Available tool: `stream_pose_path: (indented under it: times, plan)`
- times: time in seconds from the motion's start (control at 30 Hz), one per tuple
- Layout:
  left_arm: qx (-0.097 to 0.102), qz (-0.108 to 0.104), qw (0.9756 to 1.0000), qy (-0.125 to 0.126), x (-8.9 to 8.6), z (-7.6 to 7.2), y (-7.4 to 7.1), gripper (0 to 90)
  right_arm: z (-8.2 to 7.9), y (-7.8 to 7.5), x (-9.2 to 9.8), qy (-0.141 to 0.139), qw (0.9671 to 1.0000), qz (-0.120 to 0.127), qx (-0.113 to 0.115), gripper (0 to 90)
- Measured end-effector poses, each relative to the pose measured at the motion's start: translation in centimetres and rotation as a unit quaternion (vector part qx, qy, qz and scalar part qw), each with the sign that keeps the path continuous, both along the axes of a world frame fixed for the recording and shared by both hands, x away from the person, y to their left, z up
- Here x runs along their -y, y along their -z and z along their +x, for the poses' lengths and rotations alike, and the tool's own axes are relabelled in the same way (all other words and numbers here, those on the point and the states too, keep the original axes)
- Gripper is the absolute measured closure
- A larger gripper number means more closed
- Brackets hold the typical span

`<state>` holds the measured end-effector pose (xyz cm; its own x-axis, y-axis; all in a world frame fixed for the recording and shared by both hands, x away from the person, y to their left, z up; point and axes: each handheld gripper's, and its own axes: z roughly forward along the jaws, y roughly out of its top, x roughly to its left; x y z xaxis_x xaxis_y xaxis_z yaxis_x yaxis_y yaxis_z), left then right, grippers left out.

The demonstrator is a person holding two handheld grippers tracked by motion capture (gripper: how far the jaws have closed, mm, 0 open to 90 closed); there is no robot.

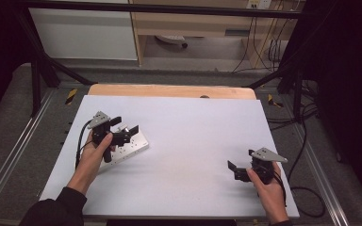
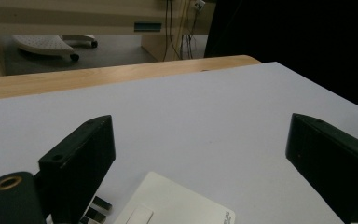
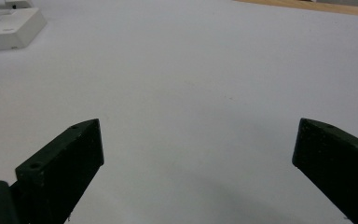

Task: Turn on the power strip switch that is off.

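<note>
A flat white rectangular block point(image 1: 135, 147) lies on the left part of the white tabletop point(image 1: 188, 136). My left gripper point(image 1: 124, 129) hovers over the block's near end, held by a hand, jaws wide apart and holding nothing. In the left gripper view the block point(image 2: 177, 205) sits low between the spread jaws of the left gripper point(image 2: 200, 154). My right gripper point(image 1: 234, 170) is at the table's right front, open and holding nothing. In the right gripper view its jaws point(image 3: 198, 149) frame bare tabletop, with the block point(image 3: 9, 25) far off at the top left.
A wooden strip point(image 1: 172, 91) runs along the table's far edge. Black frame posts point(image 1: 37, 70) stand at both back corners, and cables point(image 1: 306, 141) trail on the floor at the right. Beyond the table are a wooden shelf unit point(image 1: 193, 23) and a wheeled base point(image 1: 172, 40).
</note>
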<state>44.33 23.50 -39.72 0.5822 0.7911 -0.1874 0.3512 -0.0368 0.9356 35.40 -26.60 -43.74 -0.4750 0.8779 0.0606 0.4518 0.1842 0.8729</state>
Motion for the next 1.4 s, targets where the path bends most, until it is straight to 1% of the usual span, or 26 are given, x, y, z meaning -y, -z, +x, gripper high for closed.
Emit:
stream_pose_path:
  times: [0.13, 0.2, 0.37, 0.47, 0.5, 0.7, 0.97, 1.2, 1.33, 1.4]
  plan:
    - [-0.003, -0.008, 1.0, -0.001, -0.3, -0.1, -0.5, 6.3, 0.1, -0.1, 0.0, 0.004, 1.0, 0.007, 0.003, 2.3]
    - [-0.004, -0.012, 0.9999, -0.002, -0.5, -0.2, -0.8, 6.4, 0.0, -0.2, -0.1, 0.001, 1.0, 0.006, 0.006, 2.2]
    - [0.003, -0.013, 0.9999, 0.005, -0.8, -1.0, -1.7, 6.5, 0.0, -0.3, -0.2, -0.002, 1.0, 0.006, 0.006, 2.2]
    - [0.005, -0.011, 0.9999, 0.009, -1.1, -1.6, -2.1, 6.5, -0.1, -0.3, -0.3, -0.003, 1.0, 0.003, 0.008, 2.2]
    - [0.007, -0.007, 0.9999, 0.009, -1.3, -1.9, -2.3, 6.6, -0.1, -0.3, -0.3, -0.003, 1.0, 0.003, 0.007, 2.2]
    - [0.015, -0.002, 0.9999, 0.008, -2.2, -3.2, -3.4, 6.5, 0.0, -0.2, -0.2, -0.001, 1.0, 0.001, 0.005, 2.2]
    - [0.022, 0.0, 0.9997, 0.003, -3.6, -4.9, -4.3, 6.6, 0.0, -0.2, 0.0, 0.003, 1.0, 0.005, 0.006, 2.2]
    - [0.029, 0.005, 0.9996, -0.005, -5.1, -6.2, -4.5, 6.4, 0.0, -0.2, 0.0, 0.006, 1.0, 0.003, 0.006, 2.3]
    - [0.033, 0.009, 0.9994, -0.01, -6.1, -7.0, -4.2, 6.3, 0.0, -0.2, 0.1, 0.008, 0.9999, 0.005, 0.005, 2.4]
    - [0.032, 0.006, 0.9994, -0.013, -6.6, -7.5, -3.9, 6.4, 0.0, -0.2, 0.1, 0.008, 0.9999, 0.006, 0.005, 2.4]
